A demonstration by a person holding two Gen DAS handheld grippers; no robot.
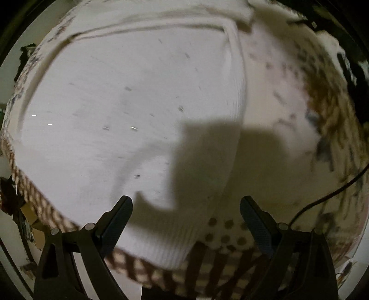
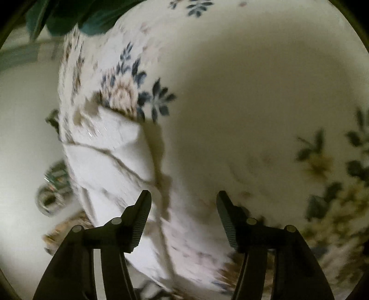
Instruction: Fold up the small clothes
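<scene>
A white ribbed garment lies flat and fills most of the left wrist view, its hem edge running down the right side. My left gripper points straight down over its near edge, jaws wide open, nothing between them. In the right wrist view the same white garment shows folded and creased at left, on a cream cloth with blue flowers. My right gripper hangs open above the cloth, just right of the garment's edge, holding nothing.
A brown-and-white checked cloth and a dotted patch lie under the garment's near edge. A black cable crosses at right. Dark green leaves hang at top left. A round glass object sits beyond the table's left edge.
</scene>
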